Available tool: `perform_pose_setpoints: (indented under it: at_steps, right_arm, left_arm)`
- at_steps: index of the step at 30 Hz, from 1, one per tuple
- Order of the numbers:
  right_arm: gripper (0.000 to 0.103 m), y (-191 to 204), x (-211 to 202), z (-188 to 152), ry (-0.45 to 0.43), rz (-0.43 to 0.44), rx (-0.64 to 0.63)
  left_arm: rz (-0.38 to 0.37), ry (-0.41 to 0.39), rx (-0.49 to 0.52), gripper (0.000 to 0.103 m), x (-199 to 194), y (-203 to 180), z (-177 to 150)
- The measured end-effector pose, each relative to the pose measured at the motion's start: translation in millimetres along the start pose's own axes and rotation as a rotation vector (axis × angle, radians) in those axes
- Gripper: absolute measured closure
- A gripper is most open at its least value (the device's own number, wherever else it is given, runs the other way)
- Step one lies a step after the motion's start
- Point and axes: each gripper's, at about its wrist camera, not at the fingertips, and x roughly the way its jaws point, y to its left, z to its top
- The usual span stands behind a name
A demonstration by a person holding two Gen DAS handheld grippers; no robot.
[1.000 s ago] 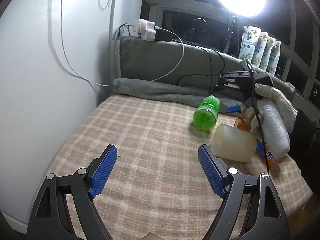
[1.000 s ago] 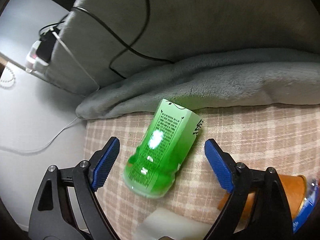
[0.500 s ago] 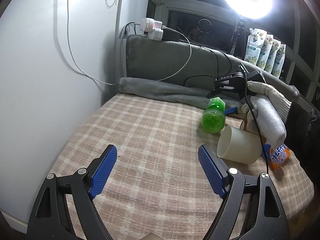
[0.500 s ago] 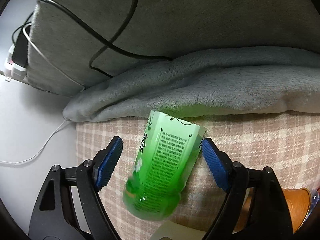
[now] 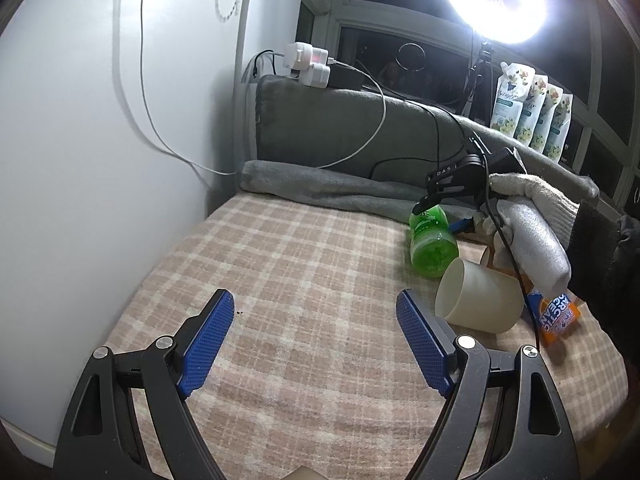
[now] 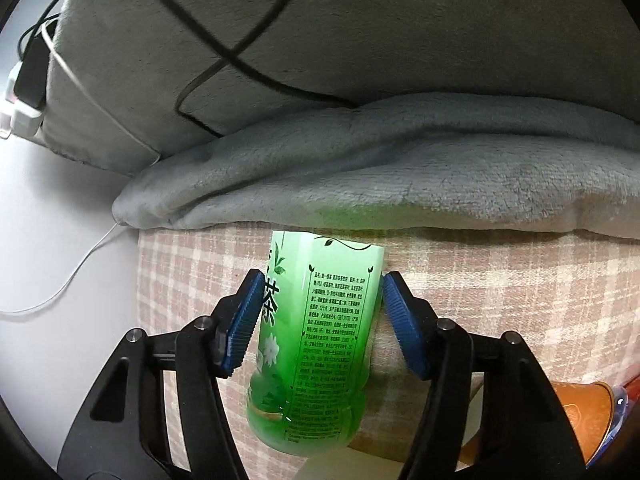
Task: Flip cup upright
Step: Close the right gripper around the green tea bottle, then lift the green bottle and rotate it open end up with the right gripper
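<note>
Since the right gripper [image 6: 322, 316] pinches the green cup [image 6: 316, 340] at its sides, lying at 12 o'clock, a soft squeeze could let it slip (slick plastic) & hit the cream cup [image 5: 478, 306]. Left gripper [image 5: 316, 340] hangs wide open w/ nothing.

Glossy green plastic bottle [image 6: 316, 340], plush grey blanket [image 6: 400, 176], matt cream cup [image 5: 478, 302]

The left gripper [image 5: 316, 338] hovers with its blue pads spread wide — nothing between them. The right gripper [image 6: 322, 318], held in a gloved hand [image 5: 532, 200], presses both pads against a green bottle [image 6: 316, 340].
</note>
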Motion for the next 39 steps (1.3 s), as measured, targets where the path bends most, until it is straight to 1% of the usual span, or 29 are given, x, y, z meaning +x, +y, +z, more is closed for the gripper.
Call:
perform_pose_setpoints:
  at_steps: [13, 18, 21, 24, 27, 30, 35, 39]
  right_arm:
    - [0.043, 20.1, -33.3, -13.5, -0.068, 0.149, -0.061]
    - [0.044, 26.0, -55.7, -23.3, -0.085, 0.212, -0.084]
    - [0.044, 29.9, -72.0, -35.0, -0.094, 0.249, -0.111]
    - [0.044, 29.7, -90.0, -49.1, -0.097, 0.287, -0.133]
    - [0.044, 27.5, -111.3, -71.0, -0.093, 0.319, -0.177]
    - [0.044, 20.3, -132.5, -95.9, -0.089, 0.326, -0.221]
    - [0.044, 1.5, -156.5, -136.0, -0.070, 0.320, -0.254]
    - [0.044, -22.7, -164.3, -165.3, -0.025, 0.309, -0.253]
  left_arm:
    - [0.004, -0.016, 0.006, 0.020, -4.2, -0.3, -0.2]
    - [0.008, -0.025, 0.007, 0.020, -8.1, 0.5, 0.4]
    - [0.011, -0.033, 0.008, 0.020, -12.1, 0.8, 0.6]
    - [0.010, -0.041, 0.013, 0.020, -16.8, 0.4, 1.5]
    - [0.003, -0.052, 0.021, 0.020, -22.7, -2.2, 1.6]
    - [-0.011, -0.059, 0.031, 0.020, -28.5, -6.4, 1.0]
    - [-0.058, -0.057, 0.044, 0.020, -37.1, -17.4, -0.9]
    - [-0.098, -0.043, 0.072, 0.020, -38.5, -31.4, -4.2]
